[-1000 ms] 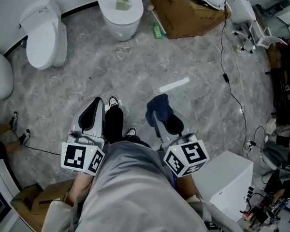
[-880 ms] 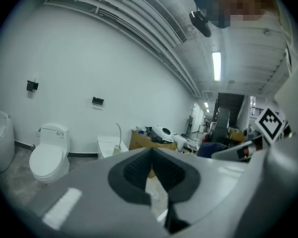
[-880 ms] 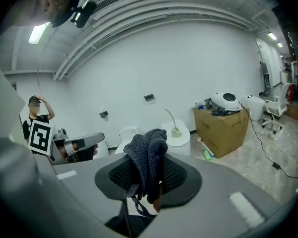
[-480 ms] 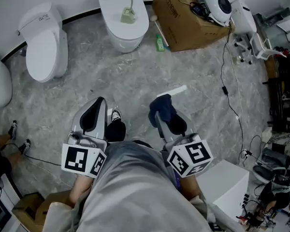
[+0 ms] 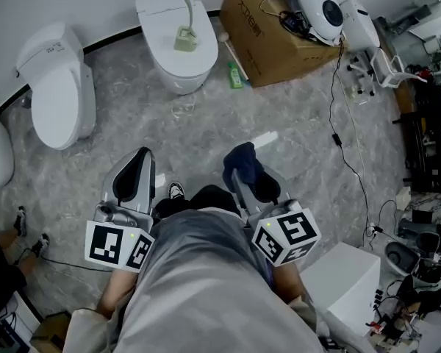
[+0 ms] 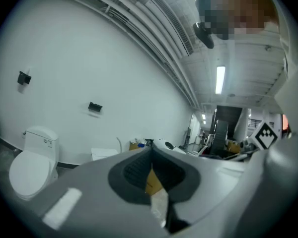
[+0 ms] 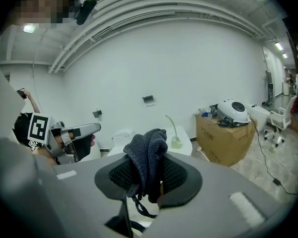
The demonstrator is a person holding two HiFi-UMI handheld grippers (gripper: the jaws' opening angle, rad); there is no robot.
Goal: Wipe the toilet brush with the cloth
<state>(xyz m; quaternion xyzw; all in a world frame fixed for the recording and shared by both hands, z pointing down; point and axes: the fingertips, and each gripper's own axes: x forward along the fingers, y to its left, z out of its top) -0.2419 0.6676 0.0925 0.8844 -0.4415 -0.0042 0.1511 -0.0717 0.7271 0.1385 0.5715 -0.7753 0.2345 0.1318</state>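
The person stands on a grey marbled floor [image 5: 213, 123] and holds both tools low in front of the body, pointed toward a row of toilets at a white wall. The right claw [image 7: 148, 166] is closed on a dark blue knitted cloth [image 7: 148, 150]. The cloth is pinched between the two black pads, its folded bulk stands up above the jaw tips, and a loose end hangs down below them. The left claw [image 6: 150, 155] holds nothing: its two pads meet at the tips, and lower down only a narrow slit is open between them, through which something brown shows. In the head view the two claws are side by side and apart from each other, with the person's grey-clad body and one shoe [image 5: 175, 190] between them. The toilet brush [image 5: 184, 40] is well apart from both claws. It stands on the closed lid of the middle toilet [image 5: 169, 68], and its pale curved handle rises from a small greenish base. A second toilet [image 5: 55, 87] is to the left of this one. To the right of the middle toilet is a cardboard box [image 5: 268, 31] that carries a white rounded device [image 5: 327, 9]. A green bottle [image 5: 235, 74] lies on the floor between the middle toilet and the box. A black cable [image 5: 349, 145] runs over the floor at the right, and a white cabinet [image 5: 345, 278] stands just beside the person's right side.
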